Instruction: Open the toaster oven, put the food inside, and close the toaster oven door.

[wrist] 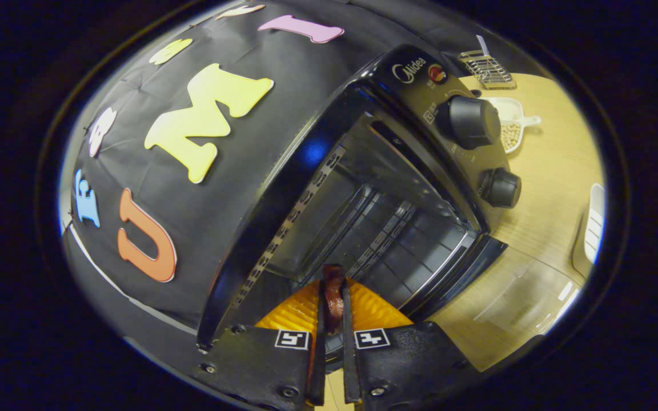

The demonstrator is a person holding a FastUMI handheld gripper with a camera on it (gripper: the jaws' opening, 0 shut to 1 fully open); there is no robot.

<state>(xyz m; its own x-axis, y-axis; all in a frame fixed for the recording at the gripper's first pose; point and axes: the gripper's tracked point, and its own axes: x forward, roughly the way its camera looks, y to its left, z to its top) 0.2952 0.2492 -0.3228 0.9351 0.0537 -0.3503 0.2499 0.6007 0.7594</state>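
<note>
Gripper (pixel 333 297) fingers squeeze dark red, shiny food (pixel 333 294) between them, partly hidden by fingers. Just beyond, black metal toaster oven (pixel 363 188) stands open, ribbed inside. Round knobs (pixel 472 121). Wooden table (pixel 552 182).

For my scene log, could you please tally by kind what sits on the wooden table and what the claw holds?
Toaster oven, door open: 1
Wire rack: 1
White scoop dish of pale round bits: 1
White object at the table edge: 1
Dark red food, pinched in the claw: 1
Total: 5
</note>
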